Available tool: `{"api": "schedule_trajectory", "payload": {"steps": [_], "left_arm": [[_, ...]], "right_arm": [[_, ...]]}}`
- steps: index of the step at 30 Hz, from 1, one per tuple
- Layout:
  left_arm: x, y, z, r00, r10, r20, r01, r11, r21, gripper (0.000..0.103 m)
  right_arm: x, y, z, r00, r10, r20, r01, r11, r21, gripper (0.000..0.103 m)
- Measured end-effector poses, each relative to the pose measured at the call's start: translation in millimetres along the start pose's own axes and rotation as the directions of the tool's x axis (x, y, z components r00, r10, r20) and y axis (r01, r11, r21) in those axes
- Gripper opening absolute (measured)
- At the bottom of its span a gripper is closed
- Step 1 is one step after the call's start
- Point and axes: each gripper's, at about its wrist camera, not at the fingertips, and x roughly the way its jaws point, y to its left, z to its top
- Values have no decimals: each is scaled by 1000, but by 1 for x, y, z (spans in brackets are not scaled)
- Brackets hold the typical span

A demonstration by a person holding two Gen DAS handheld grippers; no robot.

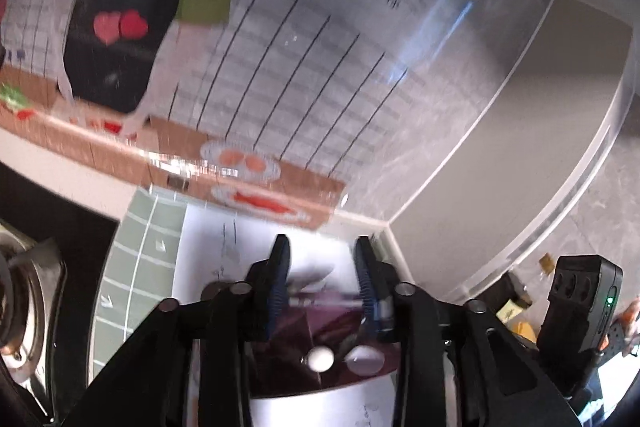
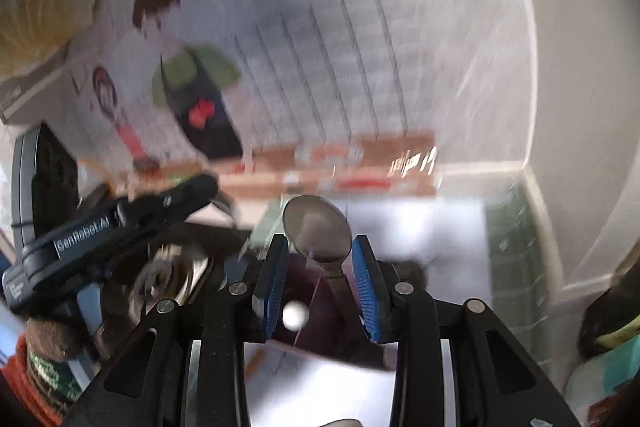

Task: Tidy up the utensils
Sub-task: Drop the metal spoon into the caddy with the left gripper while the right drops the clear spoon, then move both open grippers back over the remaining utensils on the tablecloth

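Steel spoon point(image 2: 318, 231) stands between right gripper point(image 2: 319, 279) pads, contact unclear. Left gripper point(image 1: 322, 281) open over dark purple tray point(image 1: 320, 359). Likely transfer step; next needs slotting spoon.

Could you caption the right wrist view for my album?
Right tool open around a metal spoon, poster wall behind.

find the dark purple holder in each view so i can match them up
Left wrist: the dark purple holder sits bottom centre, under the left gripper.
Right wrist: holder bottom centre, under the right gripper.
Shared landmark: the cartoon poster behind.
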Motion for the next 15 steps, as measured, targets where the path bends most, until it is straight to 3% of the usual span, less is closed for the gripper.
{"api": "schedule_trajectory", "payload": {"steps": [7, 10, 15], "left_arm": [[-34, 2, -10, 1000, 15, -4, -15, 1000, 8, 60], [-63, 6, -19, 995, 94, 15, -95, 995, 36, 64], [-110, 26, -52, 963, 270, 10, -270, 957, 106, 68]], "right_arm": [[-33, 1, -14, 997, -41, 63, 43, 999, -18, 34], [-48, 5, -25, 994, -81, 72, 85, 995, -52, 35], [-43, 18, -59, 992, -122, -26, 117, 980, -160, 35]]}}
